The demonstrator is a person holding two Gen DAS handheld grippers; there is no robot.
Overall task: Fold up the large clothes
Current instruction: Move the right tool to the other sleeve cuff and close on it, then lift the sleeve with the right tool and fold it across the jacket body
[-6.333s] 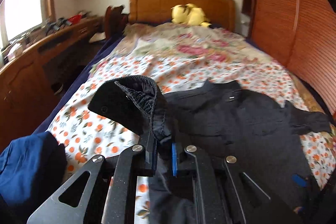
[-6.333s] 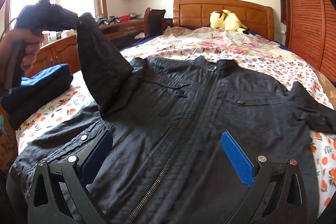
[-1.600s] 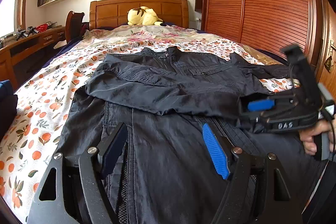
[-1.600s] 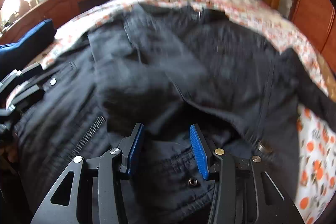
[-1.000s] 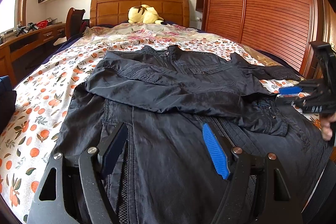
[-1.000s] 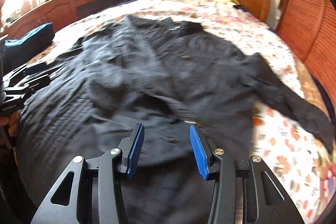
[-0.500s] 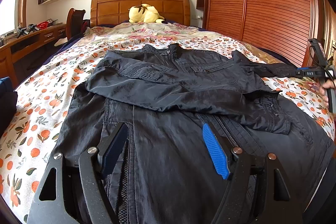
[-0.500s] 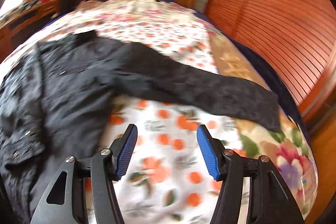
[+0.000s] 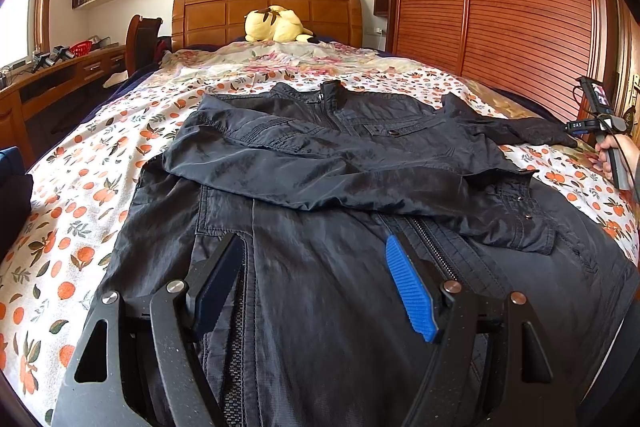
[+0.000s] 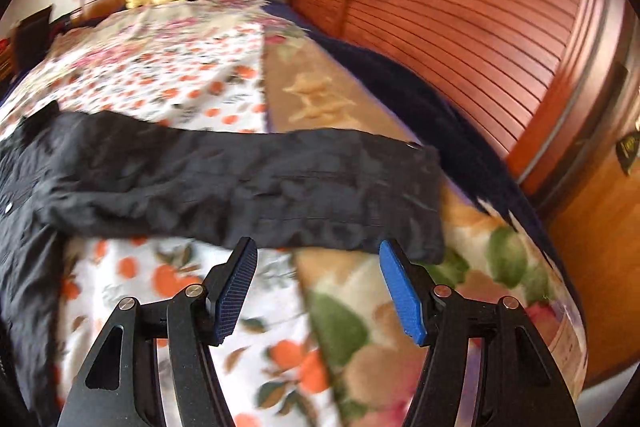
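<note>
- A black jacket [image 9: 340, 163] of thin, crinkled, slightly shiny cloth lies front-up on a bed [image 9: 80, 163] with an orange-print sheet; one sleeve is folded across its chest.
- The left gripper [image 9: 316, 267] hangs low over the jacket's hem beside the zip [image 9: 434, 247], ribbed blue pads spread wide, grasping nothing.
- The right gripper [image 10: 318, 269] tilts down just short of the other sleeve [image 10: 248, 191], which lies stretched toward the bed's edge; its jaws are opening, empty.
- Only the left view shows the hand [image 9: 612, 155] holding the right gripper (far right), and a yellow plush toy [image 9: 276, 23] clearly.
</note>
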